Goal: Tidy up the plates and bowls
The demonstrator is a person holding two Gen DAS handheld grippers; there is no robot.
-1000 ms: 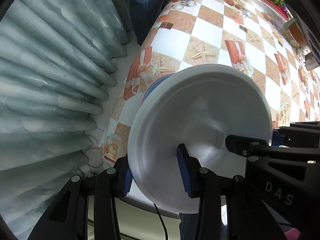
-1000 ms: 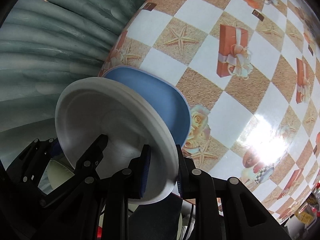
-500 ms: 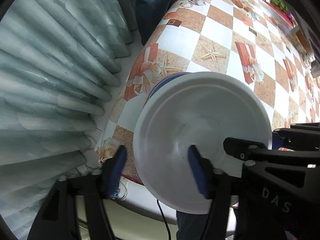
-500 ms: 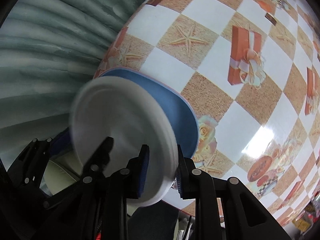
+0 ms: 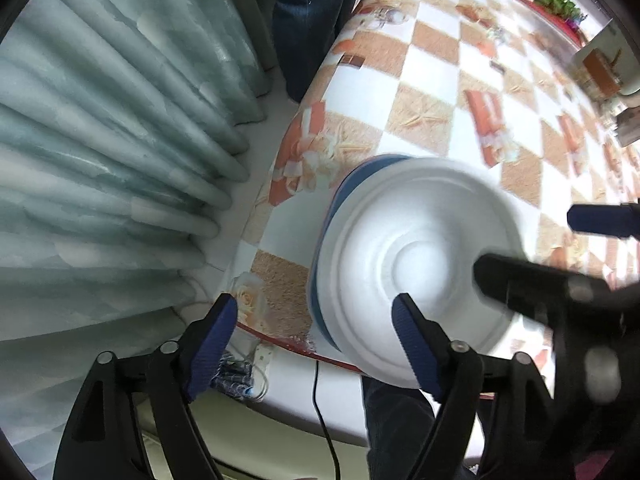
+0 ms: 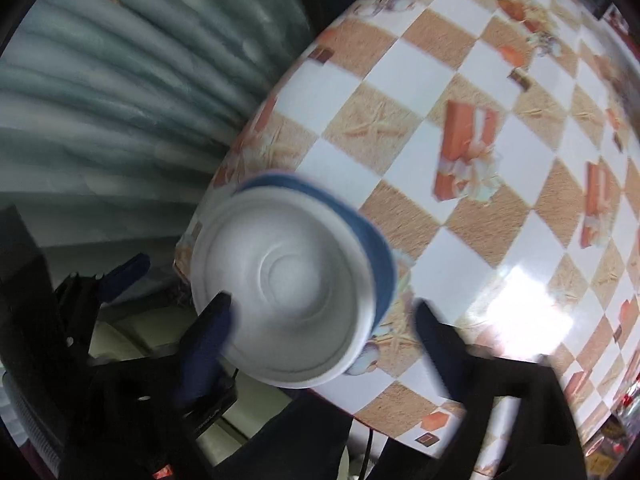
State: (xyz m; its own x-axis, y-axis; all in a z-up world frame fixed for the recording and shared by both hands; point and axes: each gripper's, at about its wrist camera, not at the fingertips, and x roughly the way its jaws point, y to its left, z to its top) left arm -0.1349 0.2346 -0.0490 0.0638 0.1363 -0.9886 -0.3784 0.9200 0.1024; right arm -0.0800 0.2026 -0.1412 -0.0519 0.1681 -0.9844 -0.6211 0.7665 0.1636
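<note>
A white plate (image 5: pixel 416 276) lies on top of a blue plate (image 5: pixel 320 304) at the near corner of the table, blurred in both views. My left gripper (image 5: pixel 316 344) points down over the white plate's near-left rim. Its jaws are opening, and the rim lies between the blue pads (image 5: pixel 212 340) without touching them. In the right wrist view the white plate (image 6: pixel 288 292) and the blue plate (image 6: pixel 380 256) sit below my right gripper (image 6: pixel 320 340). The right jaws are opening wide and stand apart from the rim on both sides.
The table (image 6: pixel 460 92) has a checkered cloth with gift-box and starfish prints. A grey-green curtain (image 5: pixel 100 140) hangs to the left. A person's legs in jeans (image 5: pixel 308 8) stand by the far edge. A cable and a power strip (image 5: pixel 256 364) lie below the near edge.
Both grippers were shut on the white plate's rim and have let go. The plate now rests on the blue one. The right gripper has risen a little.
</note>
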